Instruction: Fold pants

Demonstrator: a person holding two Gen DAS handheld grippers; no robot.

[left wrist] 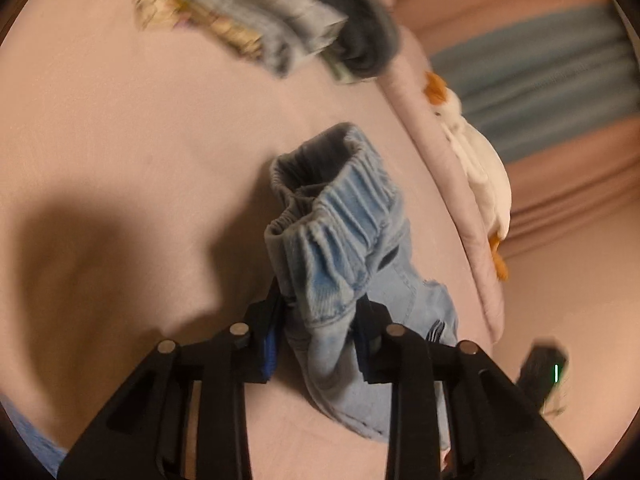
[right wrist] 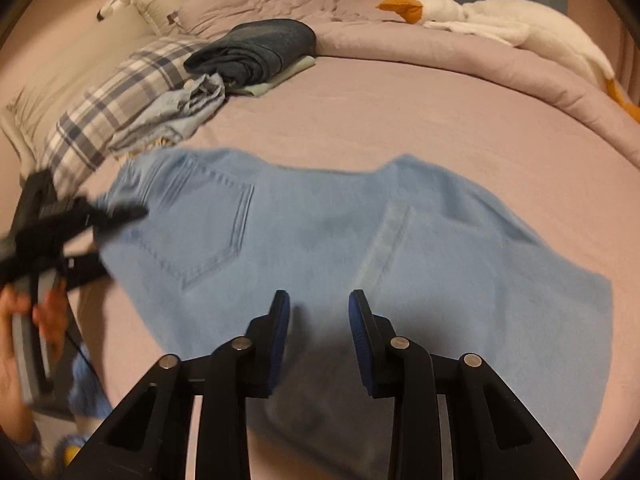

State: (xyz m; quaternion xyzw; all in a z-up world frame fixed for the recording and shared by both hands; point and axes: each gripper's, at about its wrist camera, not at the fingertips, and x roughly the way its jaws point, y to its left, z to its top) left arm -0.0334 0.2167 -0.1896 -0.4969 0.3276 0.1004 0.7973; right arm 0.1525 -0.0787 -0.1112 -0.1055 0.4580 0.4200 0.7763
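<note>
Black fingers of the left hand-held gripper [left wrist: 316, 332] fill the bottom of the left wrist view, their blue pads pinching a bunched fold of the light blue jeans [left wrist: 340, 248] — the elastic waistband stands up just beyond the fingertips. Only this view shows that grip close up. Over the jeans, the right hand-held gripper [right wrist: 319, 316] has its jaws narrowly parted with nothing between the pads, and the denim spreads flat on the pink bed sheet [right wrist: 400, 112] directly beneath and beyond them, back pocket up. At that view's left edge the other gripper, blurred, meets the waistband corner, a hand [right wrist: 40, 320] behind it. Farther back lie a folded clothes pile [right wrist: 256, 52] and a plush goose [right wrist: 500, 20].
</note>
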